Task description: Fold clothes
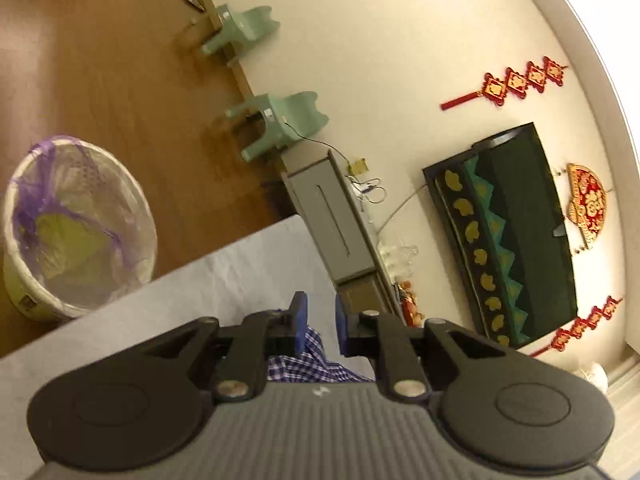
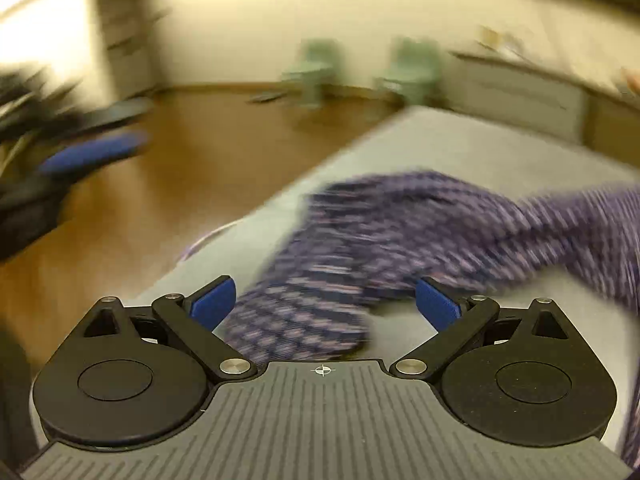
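The left claw [image 1: 319, 322] has its jaws nearly together with a narrow gap, checked shirt [image 1: 308, 360] below them on the grey table [image 1: 160, 312]. The right claw [image 2: 325, 304] gapes wide over the blurred shirt [image 2: 400, 232]; a bin [image 1: 76, 224] stands far left.

You face a cream wall [image 1: 380, 60] above a brown wood floor [image 1: 100, 60]. Two pale green chairs [image 1: 288, 120] stand against that wall, beside a grey low cabinet [image 1: 332, 220]. A dark television [image 1: 512, 232] hangs above it, flanked by red knot ornaments [image 1: 516, 82]. A lined wastebasket [image 1: 76, 224] sits by the grey-covered table [image 1: 200, 292]. Warm light fills your room.
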### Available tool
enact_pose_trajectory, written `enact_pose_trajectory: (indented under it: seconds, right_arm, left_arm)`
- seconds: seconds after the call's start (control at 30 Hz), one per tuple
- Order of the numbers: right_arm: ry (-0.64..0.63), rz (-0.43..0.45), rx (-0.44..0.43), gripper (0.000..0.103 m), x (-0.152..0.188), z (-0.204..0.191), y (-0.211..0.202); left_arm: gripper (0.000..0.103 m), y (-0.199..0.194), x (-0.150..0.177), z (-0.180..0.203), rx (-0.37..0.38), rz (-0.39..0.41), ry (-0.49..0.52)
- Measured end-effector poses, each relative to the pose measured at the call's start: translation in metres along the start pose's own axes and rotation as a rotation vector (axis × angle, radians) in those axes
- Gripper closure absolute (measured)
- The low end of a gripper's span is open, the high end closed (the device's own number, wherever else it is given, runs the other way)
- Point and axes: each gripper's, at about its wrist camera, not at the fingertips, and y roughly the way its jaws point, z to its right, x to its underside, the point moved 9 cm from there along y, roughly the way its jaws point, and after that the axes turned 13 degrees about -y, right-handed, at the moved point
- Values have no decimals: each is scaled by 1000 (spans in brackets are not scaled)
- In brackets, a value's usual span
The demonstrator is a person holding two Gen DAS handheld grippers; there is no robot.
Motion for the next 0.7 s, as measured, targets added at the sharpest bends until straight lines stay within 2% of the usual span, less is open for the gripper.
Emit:
enact_pose_trajectory:
  seconds: [0.07,0.1,0.13,0.17,0.2,0.4,0.63,0.7]
  right_arm:
    - [28,-43,-15,6,12,6,16]
    - [13,-27,-21,17,12,6,17]
    - [-2,-23,-41,59,11,2,16]
    - [-15,-23,-63,82,10,-2,15]
    - [-27,-23,-85,101,8,-6,13]
    - [-32,86,-152,102,-16,-4,-45]
    - [78,280,-139,102,-69,128,-189]
    - [115,320,-65,102,-69,191,-239]
  left_arm:
    - [89,4,1,3,1,-12,3]
    - [89,5,2,4,2,-19,7]
    - [89,6,3,5,4,-24,14]
    - [88,6,4,7,4,-26,24]
    - [88,6,4,9,1,-25,35]
    - [80,3,8,15,-29,-9,104]
    - [77,5,32,33,-41,-43,216]
    - [76,6,41,39,-42,-56,247]
